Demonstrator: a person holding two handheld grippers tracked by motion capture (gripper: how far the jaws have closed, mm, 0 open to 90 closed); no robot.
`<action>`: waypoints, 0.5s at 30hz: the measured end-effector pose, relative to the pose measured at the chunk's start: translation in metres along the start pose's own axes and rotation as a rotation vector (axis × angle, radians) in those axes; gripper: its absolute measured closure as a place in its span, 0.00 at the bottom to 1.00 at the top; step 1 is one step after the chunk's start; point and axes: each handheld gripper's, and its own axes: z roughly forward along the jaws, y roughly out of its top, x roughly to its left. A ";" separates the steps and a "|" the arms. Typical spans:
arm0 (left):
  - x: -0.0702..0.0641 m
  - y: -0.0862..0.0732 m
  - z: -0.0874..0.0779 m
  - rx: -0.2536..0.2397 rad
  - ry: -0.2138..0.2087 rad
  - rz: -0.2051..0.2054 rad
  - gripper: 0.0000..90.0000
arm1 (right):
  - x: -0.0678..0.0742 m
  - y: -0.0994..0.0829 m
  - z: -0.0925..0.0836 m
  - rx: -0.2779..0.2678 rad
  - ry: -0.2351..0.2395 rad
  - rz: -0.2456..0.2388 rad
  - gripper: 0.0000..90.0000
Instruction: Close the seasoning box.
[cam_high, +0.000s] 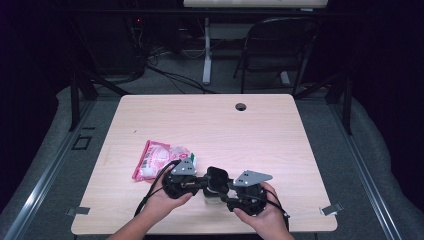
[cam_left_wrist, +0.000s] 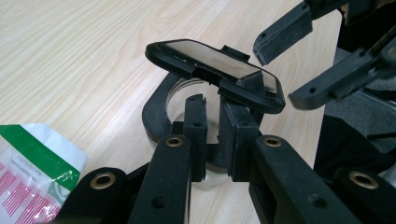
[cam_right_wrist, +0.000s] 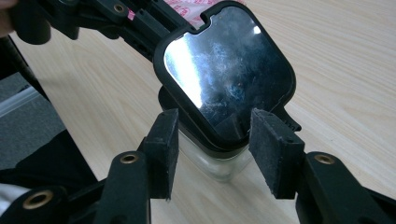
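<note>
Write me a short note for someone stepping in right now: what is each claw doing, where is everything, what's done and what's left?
Left claw: closed on the rim of the clear jar, steadying it near the table's front edge.
Right claw: jaws spread wide either side of the jar, pressing on nothing.
Black flip lid: tilted up, hinged open over the jar's mouth.
Pink packet: lying flat to the left of the jar, untouched.
Done: jar apparently opened.
Left: probably fetching the packet, though what follows is a guess.

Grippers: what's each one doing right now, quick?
Left gripper: shut on the jar's rim.
Right gripper: open, holding nothing, jaws either side of the raised lid.
</note>
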 end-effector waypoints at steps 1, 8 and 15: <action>0.000 0.000 0.000 0.000 0.000 0.000 0.89 | 0.001 0.000 0.001 0.002 -0.007 -0.003 0.58; 0.000 -0.001 0.001 0.000 0.003 -0.002 0.85 | 0.003 0.002 0.005 -0.004 -0.031 -0.005 0.53; 0.000 0.000 0.001 -0.011 0.012 -0.002 0.80 | 0.006 0.001 0.007 -0.017 -0.060 -0.006 0.52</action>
